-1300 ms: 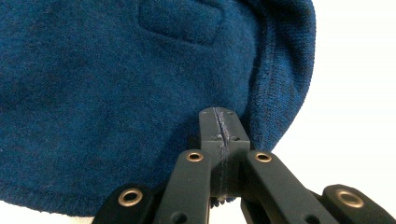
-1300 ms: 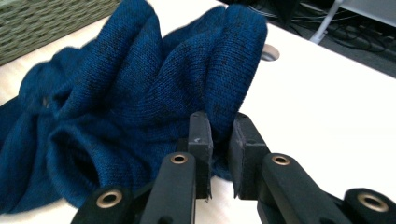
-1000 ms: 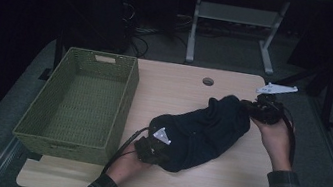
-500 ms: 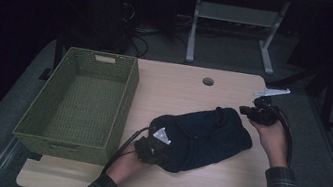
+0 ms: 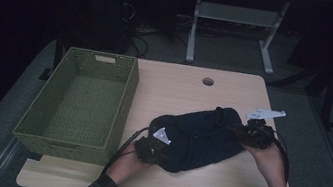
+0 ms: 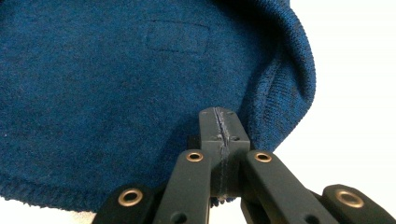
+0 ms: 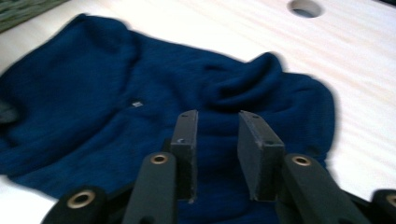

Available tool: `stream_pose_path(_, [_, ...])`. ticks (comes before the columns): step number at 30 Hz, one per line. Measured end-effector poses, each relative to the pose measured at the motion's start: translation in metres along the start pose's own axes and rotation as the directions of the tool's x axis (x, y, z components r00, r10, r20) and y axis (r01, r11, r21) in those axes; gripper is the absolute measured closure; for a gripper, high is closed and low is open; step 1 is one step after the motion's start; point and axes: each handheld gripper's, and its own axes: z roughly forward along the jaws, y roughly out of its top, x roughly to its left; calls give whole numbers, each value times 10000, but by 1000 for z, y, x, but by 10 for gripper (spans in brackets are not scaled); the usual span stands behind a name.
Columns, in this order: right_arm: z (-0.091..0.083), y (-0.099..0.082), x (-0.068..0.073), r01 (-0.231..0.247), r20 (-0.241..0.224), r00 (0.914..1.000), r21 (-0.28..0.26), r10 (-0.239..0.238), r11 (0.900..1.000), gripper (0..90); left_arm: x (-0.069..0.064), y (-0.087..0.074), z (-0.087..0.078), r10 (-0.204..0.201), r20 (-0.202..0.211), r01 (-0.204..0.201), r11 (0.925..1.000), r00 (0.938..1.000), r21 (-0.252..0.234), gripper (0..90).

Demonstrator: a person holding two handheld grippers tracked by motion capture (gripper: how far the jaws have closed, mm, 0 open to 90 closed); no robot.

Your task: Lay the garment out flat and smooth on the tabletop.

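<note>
A dark blue knitted garment (image 5: 197,139) lies bunched across the middle of the light wooden table (image 5: 180,88). At the garment's left end my left gripper (image 5: 153,147) is shut, its jaws (image 6: 219,128) pinching an edge of the blue knit (image 6: 116,84). My right gripper (image 5: 242,132) sits at the garment's right end. Its jaws have just been opening and now stand apart (image 7: 217,114), with the folded garment (image 7: 93,93) behind the gap and neither pad pressing on it.
A green woven basket (image 5: 126,97) stands empty on the left of the table. A round cable hole (image 5: 208,81) is in the tabletop beyond the garment. Bare wood runs along the near edge between my forearms. A metal stand rises on the floor behind the table.
My right gripper has come down and toward the near side, and its jaws have parted. The garment's right end has sunk and spread lower. The left gripper has stayed put.
</note>
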Motion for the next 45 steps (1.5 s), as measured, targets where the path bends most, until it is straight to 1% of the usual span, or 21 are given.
stream_pose_path(3, [0,-8,16,298,-207,9993,-179,-302,9994,769,0,0,0,65,-21,-65,10000,10000,48,900])
stream_pose_path(4, [0,-11,21,315,-326,9989,-244,-323,9992,799,0,0,0,-14,5,14,10000,10000,19,900])
stream_pose_path(6, [2,-15,30,328,-500,9982,-296,-343,9990,859,0,0,-1,47,5,-47,10000,10000,87,900])
stream_pose_path(8, [3,-20,39,433,-537,9975,-428,-456,9981,896,0,0,-1,21,19,-21,10000,10000,84,900])
stream_pose_path(12, [7,-29,54,375,-781,9961,-487,-413,9981,899,0,-1,0,-48,39,48,10000,10000,24,900])
stream_pose_path(17, [17,-44,69,295,-885,9956,-103,-303,9995,900,0,0,0,14,42,-14,10000,10000,66,900])
stream_pose_path(19, [24,-51,74,237,-763,9968,180,-223,9996,900,0,0,0,16,33,-17,10000,10000,69,900])
stream_pose_path(20, [26,-53,74,226,-780,9967,208,-209,9995,900,0,0,0,20,32,-20,10000,10000,68,900])
stream_pose_path(23, [34,-61,76,142,-504,9987,389,-122,9991,900,0,0,0,24,35,-24,10000,10000,85,900])
stream_pose_path(25, [38,-65,75,232,-242,9995,384,-223,9990,900,0,0,0,20,39,-20,10000,10000,84,900])
stream_pose_path(26, [40,-66,75,228,-233,9995,500,-216,9985,900,0,0,0,27,36,-27,10000,10000,87,900])
stream_pose_path(27, [41,-68,75,238,-248,9994,326,-230,9992,900,0,0,0,16,26,-16,10000,10000,67,900])
stream_pose_path(29, [40,-69,75,119,-264,9996,320,-110,9994,900,-1,0,0,-41,-5,41,10000,10000,30,900])
stream_pose_path(31, [41,-69,74,-32,-275,9996,306,41,9995,900,0,2,-1,119,-59,-117,9995,9999,293,900])
stream_pose_path(32, [41,-70,74,-134,-317,9994,301,143,9995,900,-2,4,0,-33,-91,36,9997,10000,226,899])
stream_pose_path(33, [40,-70,74,-151,-259,9995,293,159,9995,900,-1,7,0,101,-134,-96,9994,9999,327,898])
stream_pose_path(36, [40,-71,79,-93,-26,10000,197,94,9998,900,2,16,-1,118,-180,-113,9996,9998,273,898])
stream_pose_path(37, [40,-71,80,81,110,9999,187,-83,9998,900,4,20,-2,132,-258,-126,9997,9996,230,898])
stream_pose_path(38, [40,-71,81,6,152,9999,207,-10,9998,900,6,24,-2,143,-298,-136,9997,9995,221,898])
stream_pose_path(44, [41,-70,80,-28,98,9999,271,26,9996,900,29,54,-1,-30,-554,22,9999,9985,-144,899])
stream_pose_path(45, [41,-70,80,-42,91,10000,280,39,9996,900,33,60,0,41,-644,-49,9999,9979,-132,899])
